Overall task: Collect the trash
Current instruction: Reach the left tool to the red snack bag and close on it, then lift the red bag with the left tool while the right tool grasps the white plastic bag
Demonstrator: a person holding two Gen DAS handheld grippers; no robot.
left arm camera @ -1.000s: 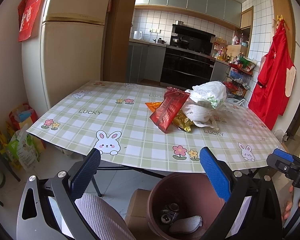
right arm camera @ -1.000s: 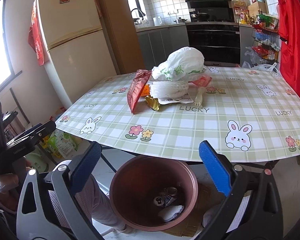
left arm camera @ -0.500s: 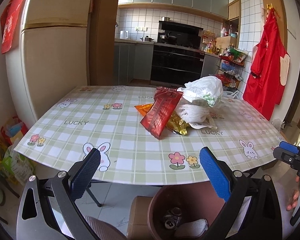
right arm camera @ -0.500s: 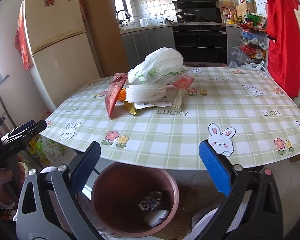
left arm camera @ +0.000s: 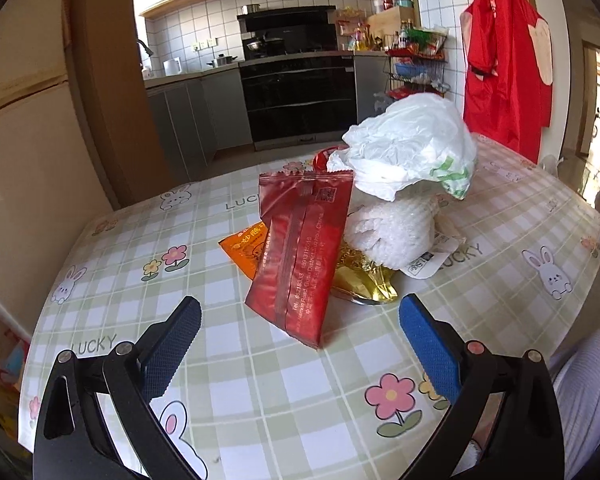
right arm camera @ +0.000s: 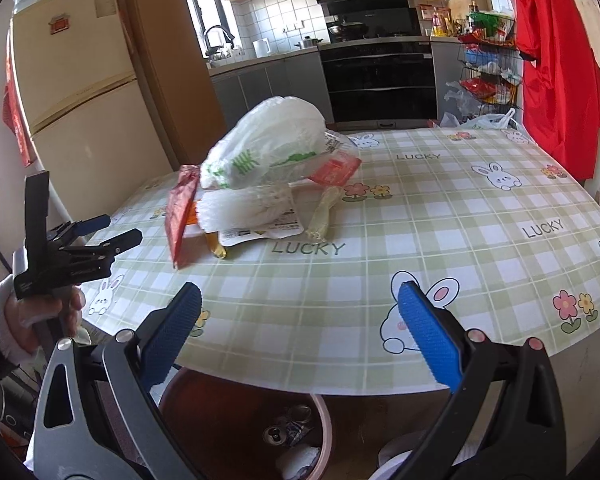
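Because the red wrapper [left arm camera: 304, 256] leans on the trash pile near the middle of the tabletop [left arm camera: 112, 280], its long axis running from the pile down toward the near edge, its lower end points almost straight at the left gripper [left arm camera: 300, 344]. That gripper hovers over the near edge with jaws spread wide and empty, clearly the nearer tool. The right gripper [right arm camera: 300, 332], equally spread and empty, hangs off the near edge above the brown bin [right arm camera: 326, 432].
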